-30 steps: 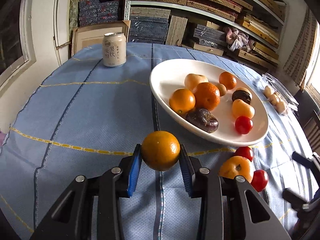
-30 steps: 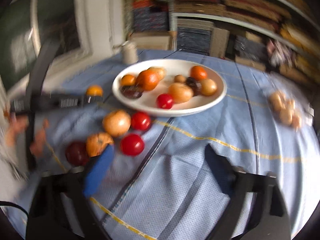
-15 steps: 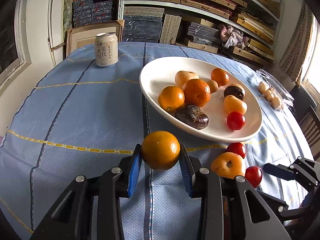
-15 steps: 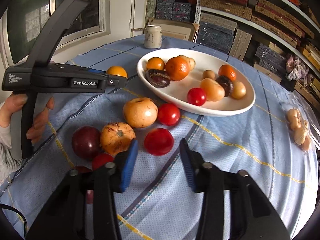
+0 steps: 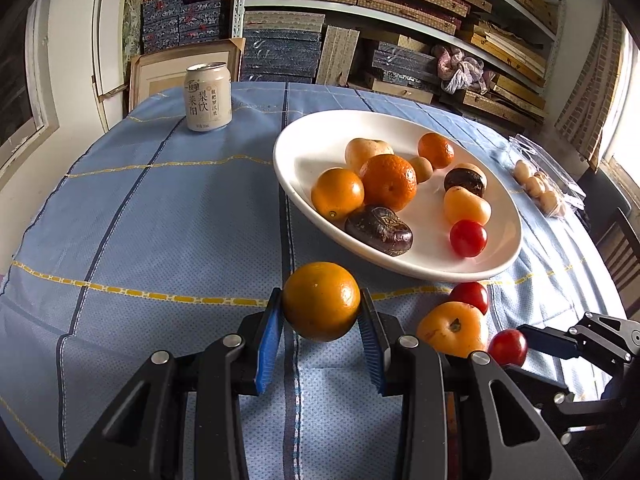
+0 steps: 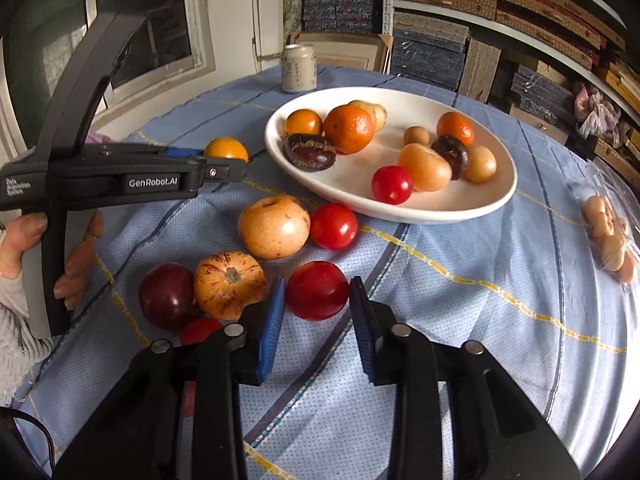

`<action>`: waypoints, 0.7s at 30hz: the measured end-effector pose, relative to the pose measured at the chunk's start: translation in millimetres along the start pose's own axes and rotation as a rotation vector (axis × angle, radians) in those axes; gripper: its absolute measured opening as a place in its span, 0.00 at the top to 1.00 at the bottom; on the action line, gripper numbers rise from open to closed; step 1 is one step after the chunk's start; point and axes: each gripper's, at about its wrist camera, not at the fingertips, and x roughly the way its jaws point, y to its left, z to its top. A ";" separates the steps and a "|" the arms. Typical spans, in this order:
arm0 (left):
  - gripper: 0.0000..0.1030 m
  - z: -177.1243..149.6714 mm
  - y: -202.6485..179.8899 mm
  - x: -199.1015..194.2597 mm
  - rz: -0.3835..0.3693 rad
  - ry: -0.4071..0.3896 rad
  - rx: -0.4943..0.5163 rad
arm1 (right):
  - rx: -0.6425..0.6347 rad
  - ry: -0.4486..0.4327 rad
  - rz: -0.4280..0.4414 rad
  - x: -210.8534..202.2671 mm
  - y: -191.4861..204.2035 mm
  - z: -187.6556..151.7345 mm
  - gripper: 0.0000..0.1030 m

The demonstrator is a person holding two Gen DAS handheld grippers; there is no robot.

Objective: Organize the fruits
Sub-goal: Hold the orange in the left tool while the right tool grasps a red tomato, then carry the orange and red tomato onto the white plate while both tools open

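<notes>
Left tool [image 5: 321,330] is clamping an orange [image 5: 321,306] between its blue pads, holding it just above the blue cloth of the desk [image 5: 160,220], near the close rim of the white plate [image 5: 304,152]. Right tool [image 6: 317,312] is closing its jaws around a red plum [image 6: 317,290] lying on the cloth; both pads are sitting right against its sides, and I cannot tell whether it is lifting off the cloth.

The plate is carrying two oranges, a mandarin, two dark wrinkled fruits, a few yellow-tan ones and a cherry tomato [image 6: 392,184].

Loose fruit is lying on the desk beside the plate: a tan apple [image 6: 274,227] touching a red tomato [image 6: 334,226], a striped orange fruit [image 6: 229,284] just beside a dark red plum [image 6: 168,295], and another small red one partly hidden behind the right tool.

A drink can [image 5: 208,97] is standing upright at the far side. A hand [image 6: 76,256] is gripping the left tool's handle.
</notes>
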 end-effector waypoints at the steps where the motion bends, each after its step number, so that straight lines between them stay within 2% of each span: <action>1: 0.64 0.6 0.3 -0.6 0.000 -0.004 -0.002 | 0.012 -0.009 -0.002 -2.9 -2.8 -0.1 0.69; 7: 0.64 21.6 2.2 -15.8 0.016 -0.062 -0.023 | 0.113 -0.111 -0.020 -36.8 -31.6 9.9 0.69; 10: 0.64 40.4 -6.3 -15.2 0.040 -0.071 0.006 | 0.166 -0.137 -0.029 -41.7 -52.7 29.9 0.69; 12: 0.64 54.9 -12.1 -9.1 0.044 -0.074 0.016 | 0.200 -0.149 -0.022 -37.9 -65.2 43.5 0.69; 15: 0.64 74.0 -10.5 5.5 0.025 -0.074 -0.029 | 0.259 -0.166 -0.004 -23.1 -81.8 63.4 0.69; 21: 0.64 96.6 -1.9 44.3 0.017 -0.023 -0.084 | 0.322 -0.130 0.039 10.6 -107.0 71.3 0.69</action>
